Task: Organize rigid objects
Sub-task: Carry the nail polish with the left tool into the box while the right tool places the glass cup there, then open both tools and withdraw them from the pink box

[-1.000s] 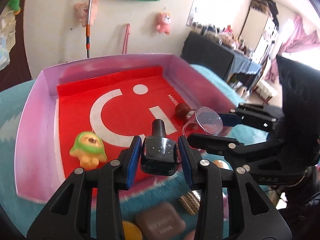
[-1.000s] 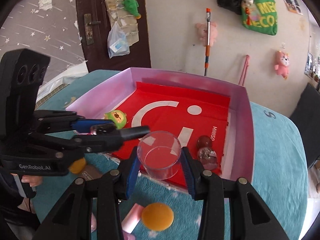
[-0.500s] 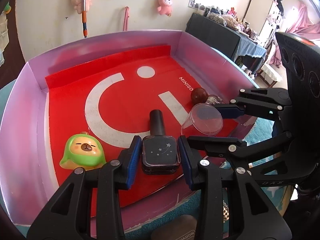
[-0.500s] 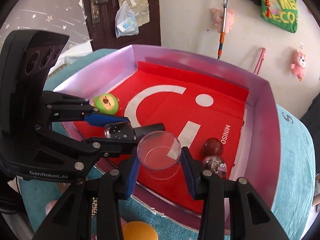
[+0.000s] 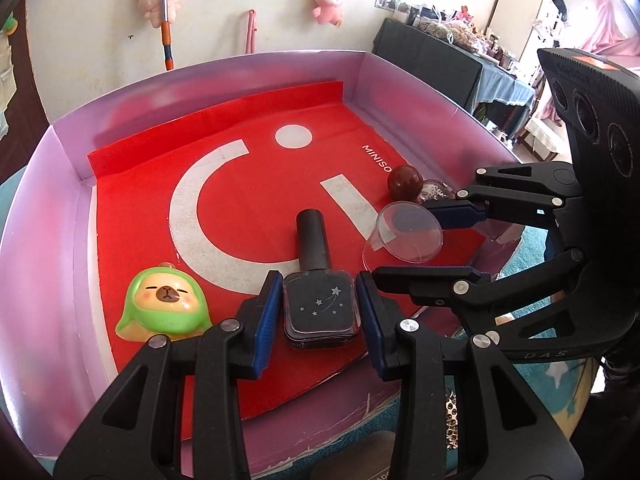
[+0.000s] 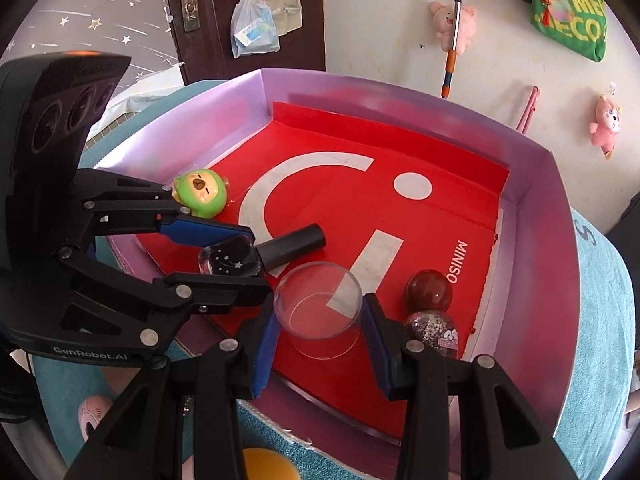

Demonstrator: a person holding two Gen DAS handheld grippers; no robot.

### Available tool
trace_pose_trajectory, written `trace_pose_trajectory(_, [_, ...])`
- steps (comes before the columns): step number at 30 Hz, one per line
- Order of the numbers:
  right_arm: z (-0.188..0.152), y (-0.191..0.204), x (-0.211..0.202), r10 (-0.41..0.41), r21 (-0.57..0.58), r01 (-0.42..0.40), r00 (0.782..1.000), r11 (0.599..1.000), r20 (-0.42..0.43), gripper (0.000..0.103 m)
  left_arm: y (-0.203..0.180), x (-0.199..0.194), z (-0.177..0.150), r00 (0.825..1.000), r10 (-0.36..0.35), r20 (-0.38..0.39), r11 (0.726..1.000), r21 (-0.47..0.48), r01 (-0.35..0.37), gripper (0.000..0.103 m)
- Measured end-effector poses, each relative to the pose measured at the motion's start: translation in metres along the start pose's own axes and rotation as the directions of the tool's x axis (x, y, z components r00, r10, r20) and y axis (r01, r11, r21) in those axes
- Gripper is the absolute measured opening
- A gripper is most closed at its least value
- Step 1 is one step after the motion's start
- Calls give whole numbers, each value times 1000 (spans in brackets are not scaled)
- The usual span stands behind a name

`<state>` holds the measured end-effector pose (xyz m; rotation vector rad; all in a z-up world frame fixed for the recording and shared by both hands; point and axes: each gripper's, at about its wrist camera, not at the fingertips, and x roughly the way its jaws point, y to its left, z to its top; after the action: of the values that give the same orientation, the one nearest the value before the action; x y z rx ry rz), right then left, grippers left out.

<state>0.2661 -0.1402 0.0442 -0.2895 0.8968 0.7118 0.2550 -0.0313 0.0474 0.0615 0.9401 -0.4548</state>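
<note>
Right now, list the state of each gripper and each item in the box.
left gripper: shut on dark nail polish bottle, lying flat.
right gripper: shut on clear plastic cup.
green capybara figure: resting free.
dark red ball: resting free.
glitter ball: resting free.

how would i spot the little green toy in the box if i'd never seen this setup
Look in the pink box with the red liner. In the left wrist view, the green capybara figurine sits near its left wall, left of the nail polish bottle. It is the only green, animal-faced item there.
</note>
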Motion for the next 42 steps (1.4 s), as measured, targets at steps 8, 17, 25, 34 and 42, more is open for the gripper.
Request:
trace_pose_trajectory(8, [0,0,0,-1,-2,1,1000,1000,1,44,1,-1,0,1000,3,7,1000,-1,-3,37])
trace_pose_trajectory(17, [-1,1,0,1,-3,-1,1000,1000,-2,44,4,-7,1,999,15,31,1000,-9,-15,47])
trace_pose_trajectory(25, [-1,1,-2,-1,1,1,1000,1000,0,49,4,-17,1,998,31,57,999,-13,-30,49])
trace_pose_trajectory(34, [-3,7,-24,-24,7,24,999,1000,30,56,-3,-50,-7,991,56,120,998,-27,-53,64])
trace_pose_trajectory(42, [-7,23,-68,-59,20,58,992,998,111,72,-17,-99,-23,969,110,223,994,-36,-104,75])
